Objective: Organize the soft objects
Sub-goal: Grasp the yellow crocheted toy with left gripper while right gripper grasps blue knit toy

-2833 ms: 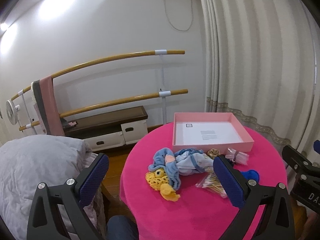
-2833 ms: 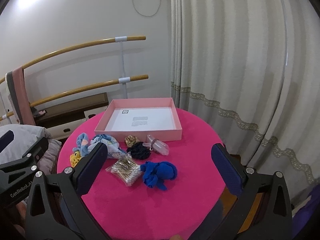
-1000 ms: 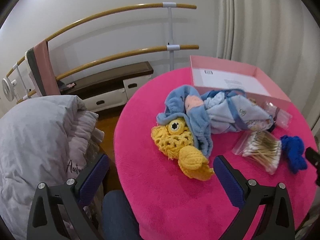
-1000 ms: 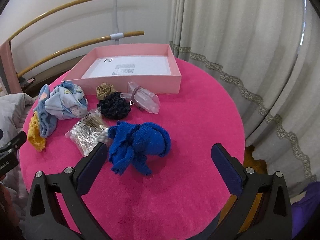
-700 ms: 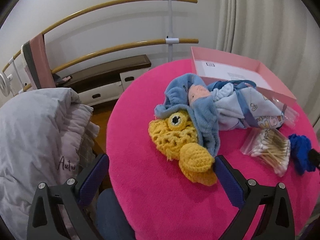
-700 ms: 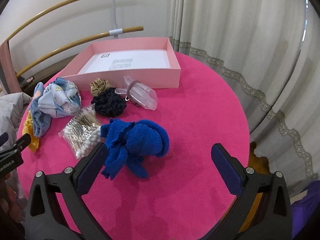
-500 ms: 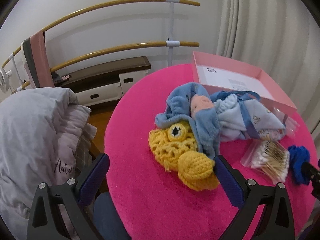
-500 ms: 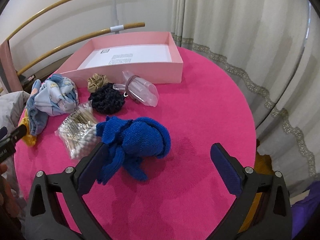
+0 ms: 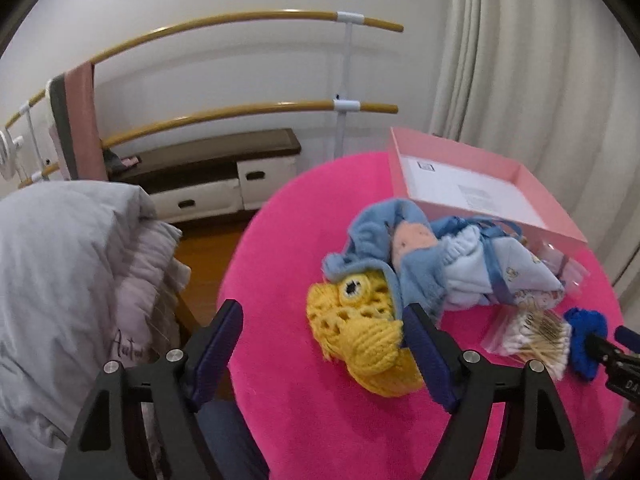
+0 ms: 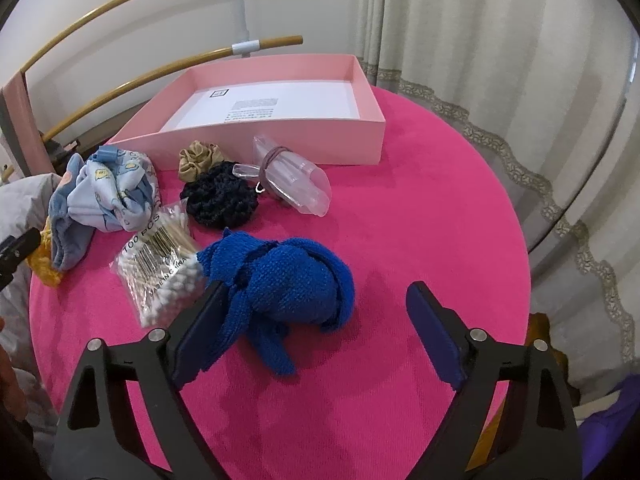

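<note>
1. Blue knit cloth (image 10: 288,280) lies bunched on the pink counter (image 10: 420,200), directly ahead of your right claw (image 10: 316,320) and low between its fingers; the left finger (image 10: 200,328) already overlaps its near-left edge, while the right finger stands well clear of it.
2. Its bulk runs roughly side to side across the claw's opening, with loose tails trailing toward you, so a straight push forward and a touch left would centre it.
3. Your right claw is released, jaws spread wide, holding nothing.
4. Your left claw (image 9: 324,348) is also released and empty. The yellow crochet toy (image 9: 360,332) sits ahead of it, crowding the right finger rather than the middle of the gap, partly tucked under the light blue plush (image 9: 384,248).
5. Each claw is nearer its own item; the blue cloth shows only at the far right edge of the left wrist view.
6. The pink box (image 10: 360,136) lies beyond the cloth, across the black scrunchie (image 10: 220,200) and cotton swab bag (image 10: 160,260), so the carry likely goes forward and over them.
</note>
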Motion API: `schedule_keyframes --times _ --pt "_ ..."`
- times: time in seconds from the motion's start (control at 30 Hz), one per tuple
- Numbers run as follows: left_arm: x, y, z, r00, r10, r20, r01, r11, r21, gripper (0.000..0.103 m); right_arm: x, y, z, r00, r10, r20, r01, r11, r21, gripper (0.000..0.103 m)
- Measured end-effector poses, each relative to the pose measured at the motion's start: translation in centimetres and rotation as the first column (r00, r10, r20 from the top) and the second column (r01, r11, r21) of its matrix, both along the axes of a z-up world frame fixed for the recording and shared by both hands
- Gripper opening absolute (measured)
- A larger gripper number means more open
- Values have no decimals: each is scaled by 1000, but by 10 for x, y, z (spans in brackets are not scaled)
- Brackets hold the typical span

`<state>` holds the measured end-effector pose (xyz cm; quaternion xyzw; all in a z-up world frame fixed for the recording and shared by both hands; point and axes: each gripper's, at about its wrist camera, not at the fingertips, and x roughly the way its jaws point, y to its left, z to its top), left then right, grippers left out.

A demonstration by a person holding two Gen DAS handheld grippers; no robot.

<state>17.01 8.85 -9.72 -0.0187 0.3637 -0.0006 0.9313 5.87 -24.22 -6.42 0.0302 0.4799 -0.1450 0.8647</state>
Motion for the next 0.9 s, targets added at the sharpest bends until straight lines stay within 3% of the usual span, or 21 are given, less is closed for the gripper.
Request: schedule_keyframes --times 0.17,0.33,0.37,0.43,0.57,0.67,0.73,0.77,0.83,0.9 --pt "22 -15 -29 995 11 -102 -5 998 64 81 2 1 -2 1000 0 -12 0 1000 -5 88" --pt "35 -17 -41 992 19 -128 -16 1000 22 86 5 2 0 1000 2 -15 -2 1000 -11 88" --pt "38 -18 -41 991 12 -134 -10 1000 12 84 7 3 0 1000 5 -16 -5 1000 -14 88" --pt "40 -19 -39 991 -19 -133 17 1000 -13 69 7 4 -1 1000 16 -20 -17 1000 -15 85" --pt "45 -8 -36 987 -94 -127 88 995 -53 48 4 -1 -1 1000 17 -12 -17 1000 25 74" --pt "41 2 -33 986 -110 -124 103 993 -65 47 5 -2 -3 999 33 -19 -33 999 44 70" --pt "42 3 -32 985 -126 -121 118 991 -65 58 8 1 -6 998 51 -25 -49 997 54 63" --pt "44 3 -32 985 -121 -121 115 992 -59 58 10 1 -9 998 57 -26 -56 996 68 61" --pt "46 1 -33 984 -127 -124 121 991 -55 49 9 0 -12 998 61 -21 -59 994 90 50" --pt "43 -1 -32 983 -138 -123 132 989 -60 39 6 -1 -12 998 65 -5 -65 993 103 45"
